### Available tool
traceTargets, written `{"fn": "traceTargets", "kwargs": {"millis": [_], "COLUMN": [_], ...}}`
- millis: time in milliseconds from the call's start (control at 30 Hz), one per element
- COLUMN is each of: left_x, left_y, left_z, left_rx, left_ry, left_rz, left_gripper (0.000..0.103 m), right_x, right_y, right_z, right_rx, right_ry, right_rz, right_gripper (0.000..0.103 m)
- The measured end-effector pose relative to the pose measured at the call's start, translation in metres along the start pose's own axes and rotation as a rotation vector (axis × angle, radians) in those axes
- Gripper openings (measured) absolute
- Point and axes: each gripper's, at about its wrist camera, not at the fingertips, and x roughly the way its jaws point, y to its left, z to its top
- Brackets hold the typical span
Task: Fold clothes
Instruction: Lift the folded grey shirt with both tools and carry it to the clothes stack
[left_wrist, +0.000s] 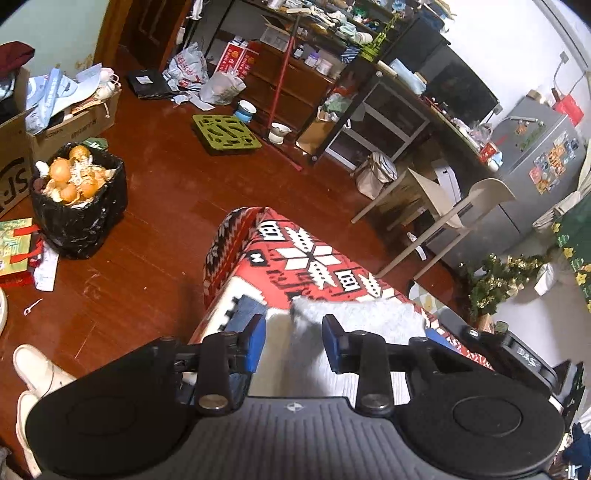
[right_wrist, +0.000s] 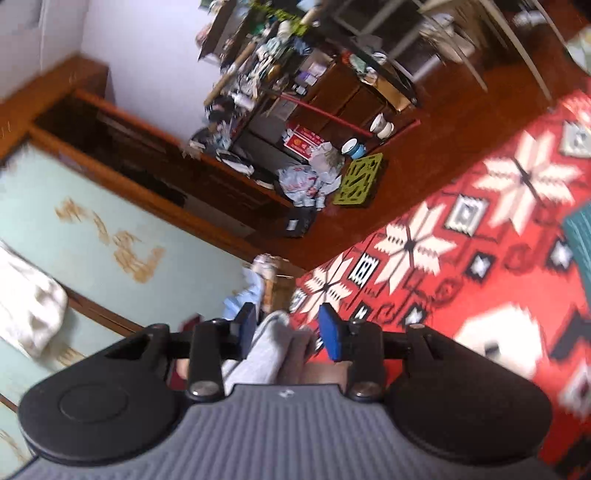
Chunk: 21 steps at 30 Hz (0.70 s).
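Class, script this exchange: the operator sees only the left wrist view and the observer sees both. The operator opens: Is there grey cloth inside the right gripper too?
Observer: Yes. A bunched fold of grey cloth lies inside the right gripper, whose jaws stand apart.
Operator: What lies farther along the blanket?
Observer: A teal item lies on the red patterned blanket, at the picture's right edge.
Operator: And on the other side?
Observer: A white cloth shows against a pale green panel.
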Motion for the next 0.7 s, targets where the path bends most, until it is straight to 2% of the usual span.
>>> {"fn": "traceTargets", "kwargs": {"millis": [33,67,167,367,700], "left_x": [-0.007,-0.015,-0.029,-0.049,-0.059], "left_y": [0.003,0.006,0.013,0.018,0.024], "left_z": [-0.005,-0.010,-0.030,-0.072,-0.102], "left_rx": [-0.008,-0.016,-0.053,-0.092,-0.130], "left_ry": [0.005,0.010,0.043,0.080,0.079], "left_rz": [-0.009,-0.019,-0.038,-0.095,-0.155], "left_gripper": [0.033,0.033,0.033,0.034,0.033], "right_x": [-0.008,-0.016,-0.030,-0.040,-0.040], "right_y": [-0.005,-0.009,-0.022,-0.022,-0.024], "right_z": [-0.004,-0.009,-0.032,-0.090,-0.138], "right_rx": [0.030,0.059,0.115,0.166,0.259], "right_ry": [0.016,0.035,0.095,0.160,0.193], "right_rz": [0.005,0.009,0.011,0.079,0.081], "right_gripper": [0.021,0.018,0.018,0.018,0.018]}}
